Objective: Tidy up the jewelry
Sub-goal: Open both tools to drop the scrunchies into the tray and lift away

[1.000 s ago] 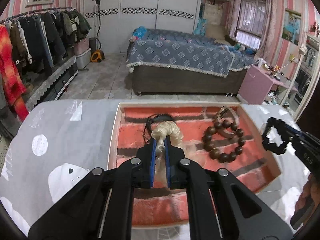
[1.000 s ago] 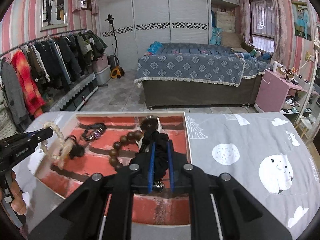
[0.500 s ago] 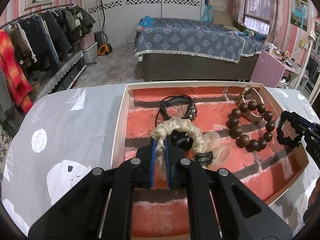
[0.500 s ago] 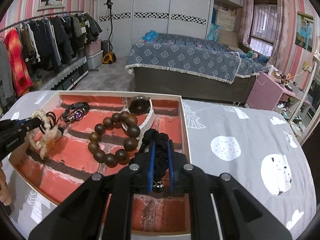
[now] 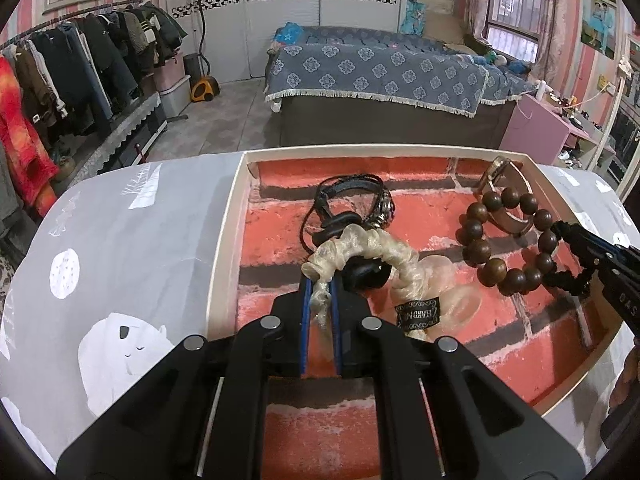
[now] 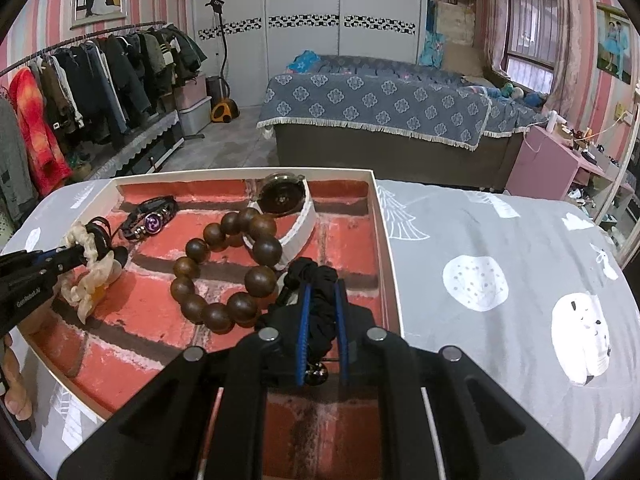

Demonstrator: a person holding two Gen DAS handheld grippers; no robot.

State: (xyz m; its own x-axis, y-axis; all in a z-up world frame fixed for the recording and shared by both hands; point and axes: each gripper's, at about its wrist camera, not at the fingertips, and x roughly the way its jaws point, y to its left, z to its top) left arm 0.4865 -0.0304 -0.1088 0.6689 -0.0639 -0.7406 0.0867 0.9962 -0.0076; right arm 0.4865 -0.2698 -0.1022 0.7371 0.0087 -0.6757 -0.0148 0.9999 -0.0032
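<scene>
Pinching the cream scrunchie [image 5: 362,254], left gripper [image 5: 320,286] sits low over the tray's [image 5: 230,240] left side; right gripper [image 6: 322,292] clamps the black scrunchie [image 6: 318,280] by its right wall, release straight below

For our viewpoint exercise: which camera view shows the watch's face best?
The right wrist view: the watch shows its round dark dial and white strap behind the wooden bead bracelet. The left wrist view shows the watch only edge-on, dial hidden.

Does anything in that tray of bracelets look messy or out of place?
Slightly. The wooden bead bracelet lies overlapping the white-strapped watch, and the cream scrunchie sits over the black cord bracelet. Nothing looks broken or spilled outside the tray.
</scene>
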